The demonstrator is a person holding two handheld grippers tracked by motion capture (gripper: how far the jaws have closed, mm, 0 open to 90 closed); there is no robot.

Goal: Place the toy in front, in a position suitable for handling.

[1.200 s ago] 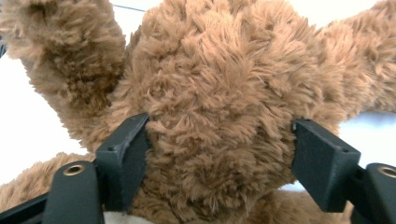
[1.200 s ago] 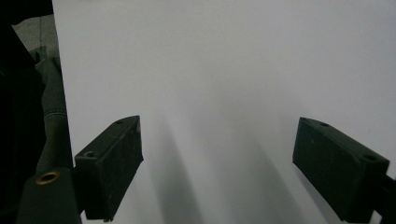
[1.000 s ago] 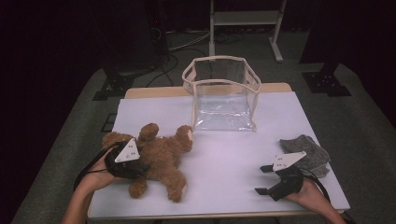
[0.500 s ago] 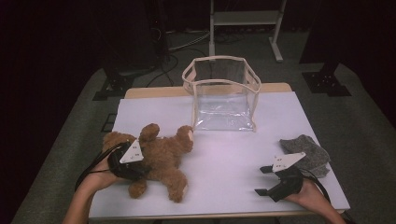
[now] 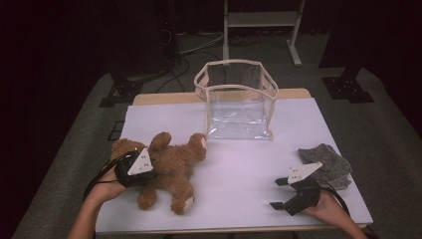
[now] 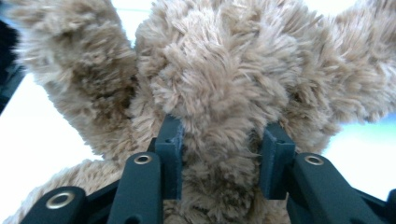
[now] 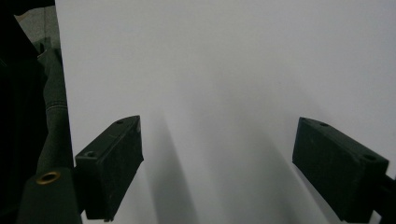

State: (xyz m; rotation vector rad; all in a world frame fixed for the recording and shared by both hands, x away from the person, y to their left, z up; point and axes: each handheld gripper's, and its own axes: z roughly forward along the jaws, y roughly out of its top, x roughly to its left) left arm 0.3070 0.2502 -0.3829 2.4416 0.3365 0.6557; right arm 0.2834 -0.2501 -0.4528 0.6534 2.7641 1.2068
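The brown teddy bear lies on its back on the near-left part of the white desk, its head close to the left edge and one raised paw almost touching the near-left corner of the clear bag. The left gripper lies over the bear's middle, held by the left hand at the near-left corner; its fingers have just been closing and now press into the fur from both sides, gripping the bear. Little bare desk remains between the bear and the left edge. The left gripper view brings what the high view cannot: the fur bulging between the two pads, and limbs spreading to either side.

The clear bag stands open-topped at the far middle of the desk, its beige rim reaching the far edge. In front of it lies a broad bare stretch, the widest open room on the desk.

The right gripper rests near the front edge, its fingers spread wide with nothing between them; the right gripper view shows bare white surface there. A grey cloth, probably crumpled fabric, lies just behind it by the right edge.
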